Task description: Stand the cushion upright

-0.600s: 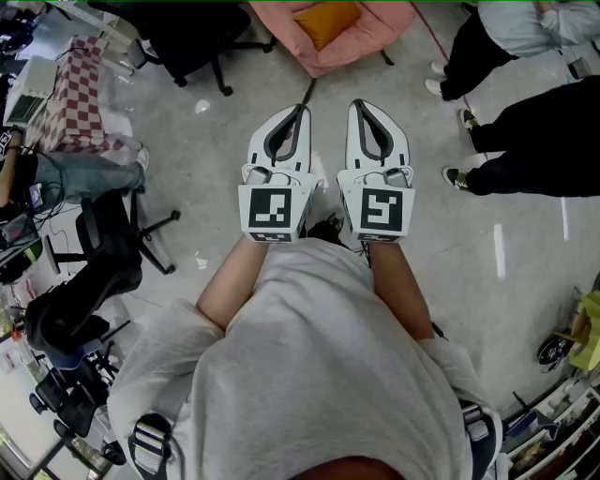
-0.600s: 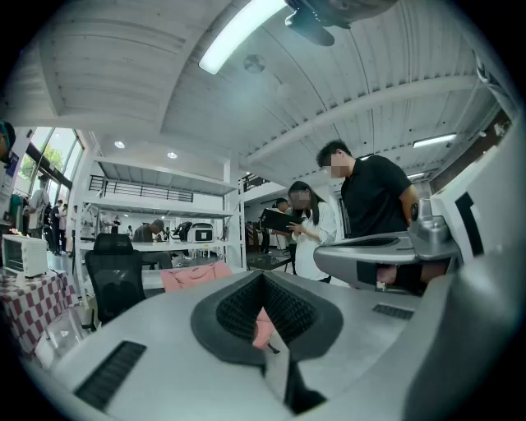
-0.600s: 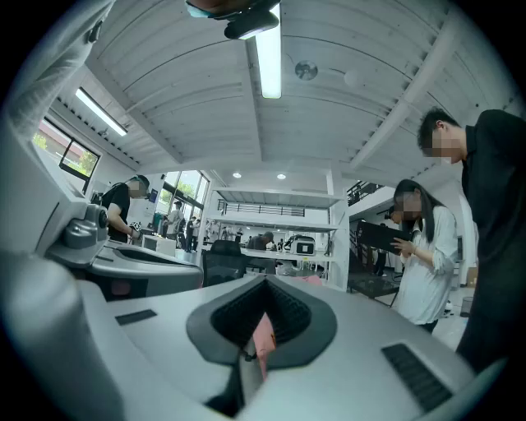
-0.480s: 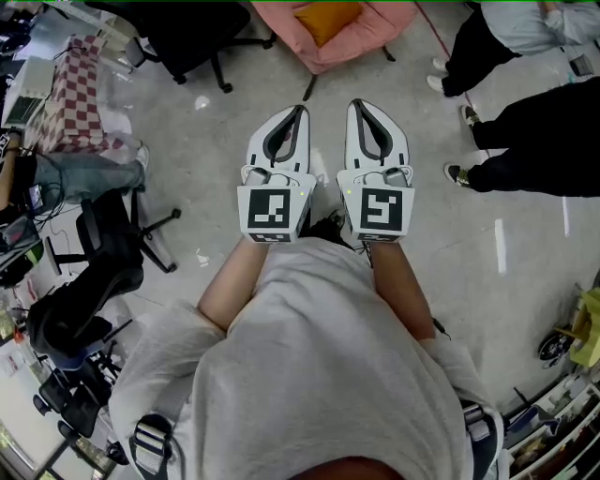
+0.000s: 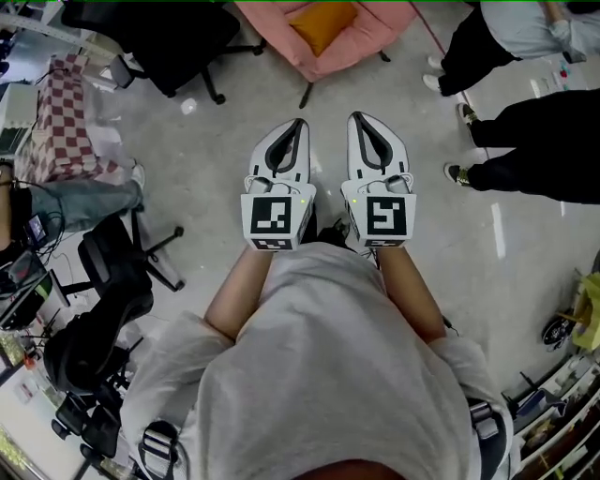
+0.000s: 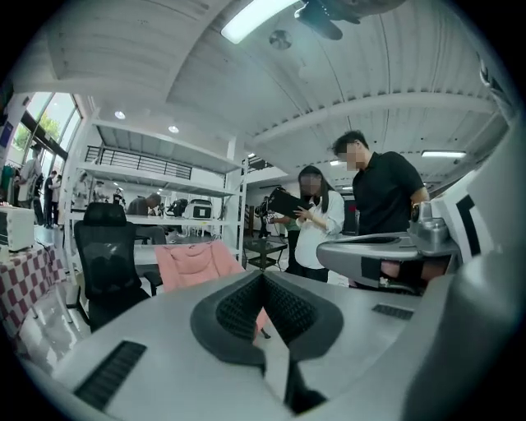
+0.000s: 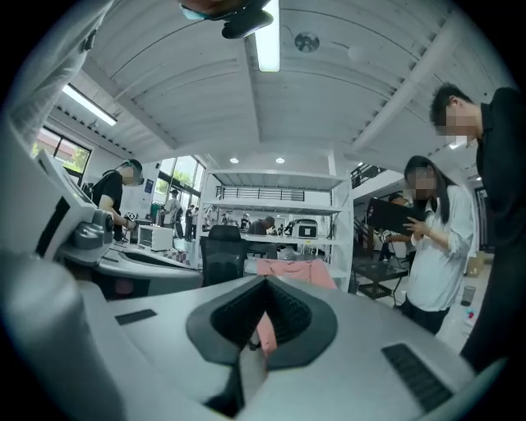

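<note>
Two grippers, both empty. Head view: the left gripper (image 5: 300, 122) and right gripper (image 5: 357, 116) sit side by side near the person's chest, roughly level. They aim at the far pink chair (image 5: 281, 33), where the orange cushion (image 5: 323, 21) lies on the seat, well apart from them. Left gripper view: jaws pressed together on nothing. Right gripper view: likewise. The step looks like the approach; next, close in and open.
</note>
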A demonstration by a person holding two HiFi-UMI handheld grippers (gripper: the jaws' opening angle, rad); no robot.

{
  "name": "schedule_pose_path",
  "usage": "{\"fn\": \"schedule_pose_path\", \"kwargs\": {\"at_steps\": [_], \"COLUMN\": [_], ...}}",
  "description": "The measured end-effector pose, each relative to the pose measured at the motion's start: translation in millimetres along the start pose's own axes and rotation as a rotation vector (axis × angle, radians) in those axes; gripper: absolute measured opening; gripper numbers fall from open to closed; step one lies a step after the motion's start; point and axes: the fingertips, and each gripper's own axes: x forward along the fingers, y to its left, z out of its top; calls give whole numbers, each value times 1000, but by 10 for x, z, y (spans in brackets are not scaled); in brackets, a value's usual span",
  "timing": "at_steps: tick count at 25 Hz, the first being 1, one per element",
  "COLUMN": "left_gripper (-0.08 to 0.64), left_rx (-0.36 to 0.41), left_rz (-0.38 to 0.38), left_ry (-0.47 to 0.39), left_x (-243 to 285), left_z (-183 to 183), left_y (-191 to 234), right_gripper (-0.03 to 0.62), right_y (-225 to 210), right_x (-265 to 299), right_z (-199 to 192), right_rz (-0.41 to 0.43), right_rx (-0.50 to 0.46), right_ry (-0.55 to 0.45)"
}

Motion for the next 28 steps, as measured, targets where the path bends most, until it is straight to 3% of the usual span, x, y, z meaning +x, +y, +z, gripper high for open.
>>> {"fn": "schedule_pose_path", "kwargs": {"at_steps": [6,17,28], "left_gripper": [12,12,12], "left_rx": [-23,10,-10], "left_rz": [-71,-210,-267], "left_ry": [73,120,168], "left_x": [362,930,1313], "left_z": [-145,-93,-108], "left_y": [462,1144,1355], "right_gripper": [8,8,8], "right_y": [116,211,136], "right_x": [548,1339,1745], "right_z": [-113,-118,-121], "right_rz": [37,-30,-47], "right_rx": [-8,-20,-30], "right_ry": [65,141,176]}}
